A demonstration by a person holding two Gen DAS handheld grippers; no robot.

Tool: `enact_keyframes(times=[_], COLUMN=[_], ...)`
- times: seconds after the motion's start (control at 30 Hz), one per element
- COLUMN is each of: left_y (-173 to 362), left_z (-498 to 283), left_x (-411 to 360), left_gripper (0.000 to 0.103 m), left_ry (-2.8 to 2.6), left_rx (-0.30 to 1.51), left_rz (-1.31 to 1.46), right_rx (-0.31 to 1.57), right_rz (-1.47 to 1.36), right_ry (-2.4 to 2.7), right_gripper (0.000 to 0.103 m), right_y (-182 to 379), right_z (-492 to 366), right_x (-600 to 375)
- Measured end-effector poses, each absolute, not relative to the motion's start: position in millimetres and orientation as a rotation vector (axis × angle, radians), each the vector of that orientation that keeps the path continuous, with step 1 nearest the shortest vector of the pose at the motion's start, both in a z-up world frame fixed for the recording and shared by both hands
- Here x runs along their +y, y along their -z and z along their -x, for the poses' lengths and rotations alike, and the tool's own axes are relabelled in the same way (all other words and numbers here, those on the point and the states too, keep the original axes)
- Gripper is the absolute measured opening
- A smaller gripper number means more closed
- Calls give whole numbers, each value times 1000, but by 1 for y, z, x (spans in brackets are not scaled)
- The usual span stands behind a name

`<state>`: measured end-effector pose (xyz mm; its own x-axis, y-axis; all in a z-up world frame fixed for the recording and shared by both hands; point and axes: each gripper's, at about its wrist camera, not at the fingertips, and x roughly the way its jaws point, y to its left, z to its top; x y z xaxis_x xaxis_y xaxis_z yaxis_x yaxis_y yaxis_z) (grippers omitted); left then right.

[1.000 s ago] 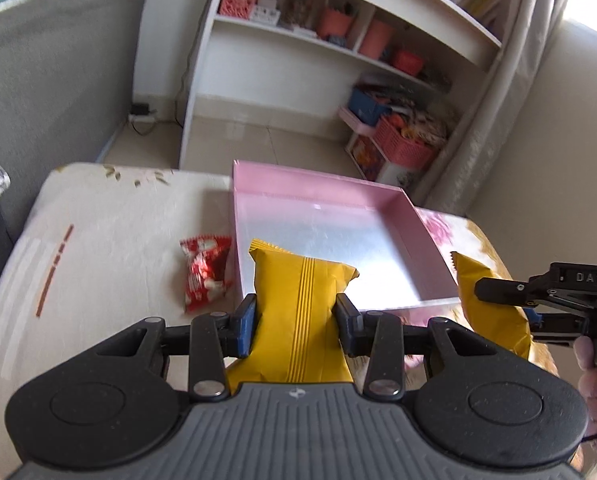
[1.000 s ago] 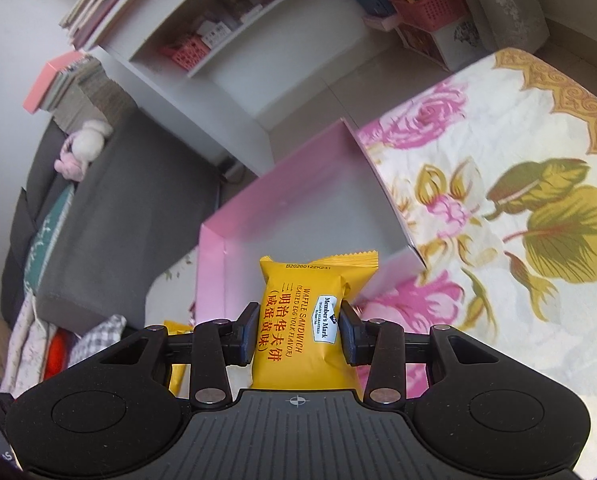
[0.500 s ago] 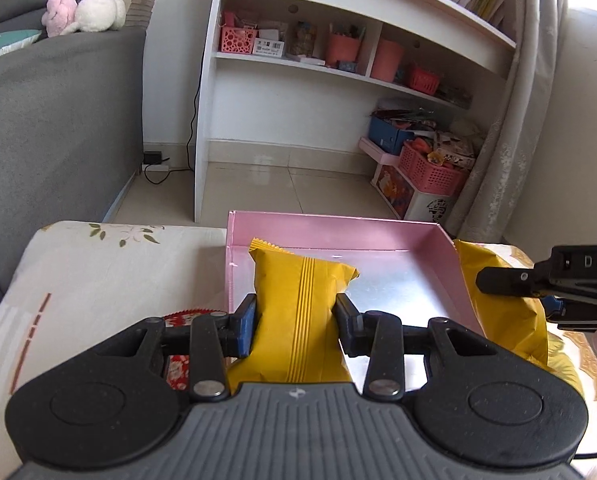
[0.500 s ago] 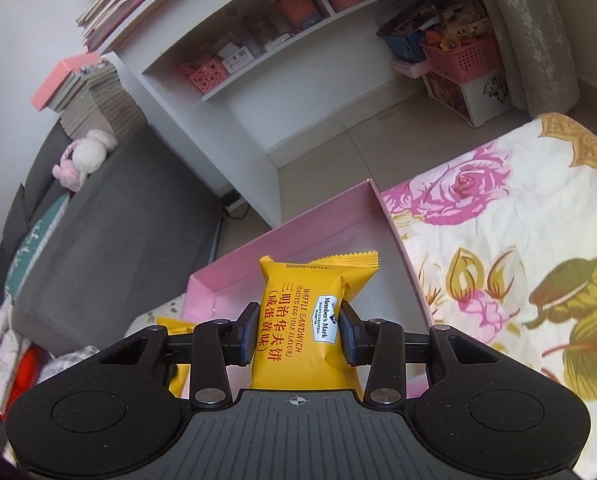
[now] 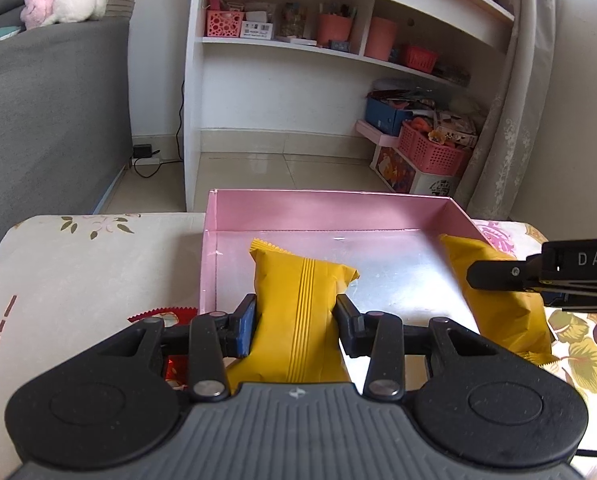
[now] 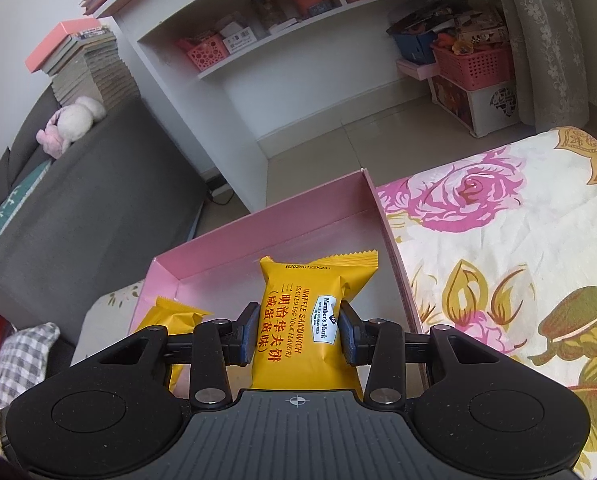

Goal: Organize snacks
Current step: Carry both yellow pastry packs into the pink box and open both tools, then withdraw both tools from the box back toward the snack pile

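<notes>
You had a snack clamped in each gripper. Your left gripper (image 5: pixel 296 316) was closed on a yellow foil snack packet with a ribbed back seam (image 5: pixel 298 300), pinched across its middle, its long axis running straight ahead along the fingers. Its crimped far end hung over the near-left part of the shallow pink cardboard box with a silvery floor (image 5: pixel 378 210), while its tail still trailed back over the near wall. Your right gripper (image 6: pixel 297 332) held the yellow waffle-sandwich packet with the white brand label (image 6: pixel 310 320) the same way — gripped at the waist, printed face up, long axis pointing toward the box's far wall, just inside the right wall.

Both packets were therefore above the box's interior rather than resting in it; whether either touched the floor could not be told. The box sat at the far edge of the flower-printed table (image 6: pixel 518 240). A red crinkle-edged wrapper (image 5: pixel 166 314) lay on the table just left of the box's near-left corner, mostly hidden under your left gripper.

The coming move, as I judge it, turned on one thing — the box floor lay below and ahead of both grippers, side by side, so lowering before opening would probably have laid the packets down parallel.
</notes>
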<state>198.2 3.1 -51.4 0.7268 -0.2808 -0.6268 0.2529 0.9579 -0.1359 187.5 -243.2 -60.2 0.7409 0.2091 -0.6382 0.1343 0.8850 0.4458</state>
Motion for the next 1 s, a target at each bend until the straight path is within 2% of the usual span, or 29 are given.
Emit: enact_keyframes(times=[0.07,0.1,0.13,0.4,0.5,0.73,1.0], left_y=[48,47,45,31,24,6,-5], left_z=[-196,-195,-193,-182,-175,-150,-127], left_x=[2,2,3,7,7,10,21], left_gripper=[48,59,65,79,88,98,102], left_ry=[298,296,296,315,325,349,342], left_rx=[688,685,680,696,703,700,723], left_rz=[28,22,19,39,41,22,11], right_rx=[740,741,739,707,706,717,754], right_rz=[-491,-497,-505,-444,-423,-365,-354], right_ry=[-36,-37,-40,-42,-39,-29,-16], right_gripper=[42,50,58,76,82,90,92], right_y=[58,56,54,26,17,-6,-21], right_z=[-186,-186,-185,-168,-159,-135,-103], right_x=[-242,-243,-243,-235,-231,-223,-222])
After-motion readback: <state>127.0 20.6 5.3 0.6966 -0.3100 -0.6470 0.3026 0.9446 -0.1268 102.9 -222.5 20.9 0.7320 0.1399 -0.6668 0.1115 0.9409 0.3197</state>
